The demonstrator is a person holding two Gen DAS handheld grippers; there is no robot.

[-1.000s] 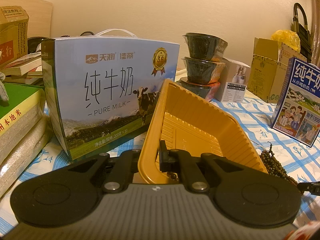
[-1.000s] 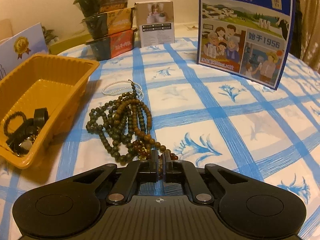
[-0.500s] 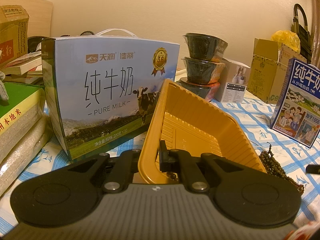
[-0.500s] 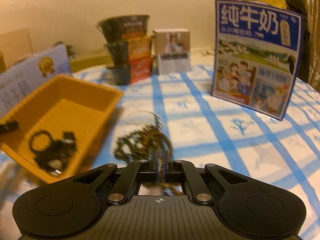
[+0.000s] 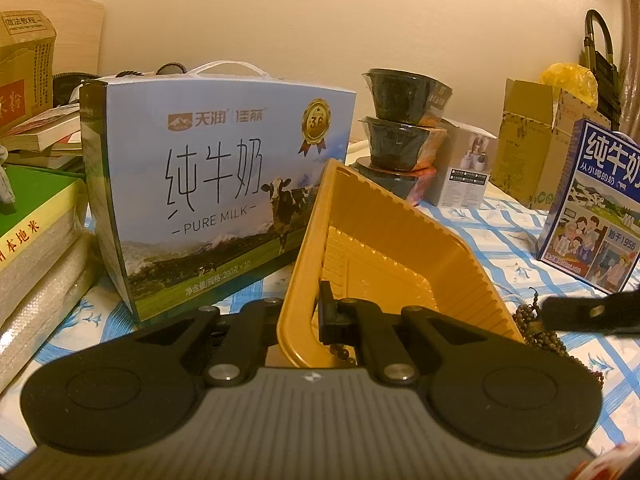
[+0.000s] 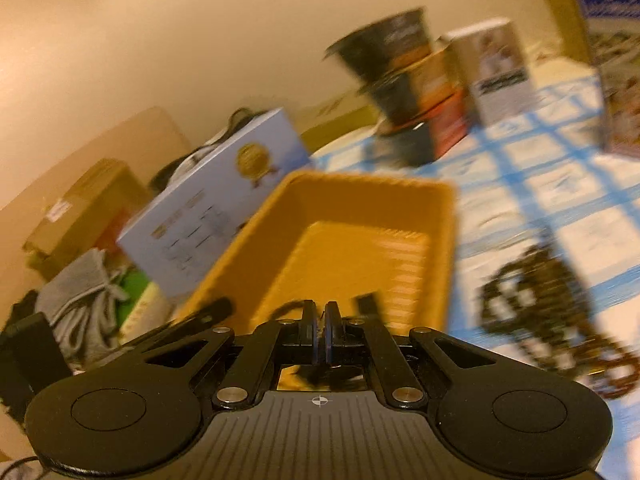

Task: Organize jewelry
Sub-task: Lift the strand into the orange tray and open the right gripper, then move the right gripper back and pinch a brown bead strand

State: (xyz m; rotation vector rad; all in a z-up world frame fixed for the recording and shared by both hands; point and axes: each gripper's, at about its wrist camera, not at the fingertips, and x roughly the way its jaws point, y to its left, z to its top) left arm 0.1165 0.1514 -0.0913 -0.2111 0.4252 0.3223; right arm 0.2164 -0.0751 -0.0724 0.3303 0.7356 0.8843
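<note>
My left gripper is shut on the near rim of the yellow plastic tray and holds it tilted. My right gripper is shut and hovers over the near end of the tray; what it holds is hidden behind its fingers. It shows as a dark bar at the right of the left wrist view. A pile of dark bead necklaces lies on the checked cloth right of the tray, also in the left wrist view. Dark bracelets lie in the tray's near end, mostly hidden.
A large blue milk carton stands left of the tray. Stacked black bowls and a small white box stand behind it. A smaller blue milk box stands at the right. Books and rice bags are at the left.
My right gripper has lifted off the cloth by the bead pile and swung left over the tray. The left gripper keeps hold of the tray rim and has not moved.
</note>
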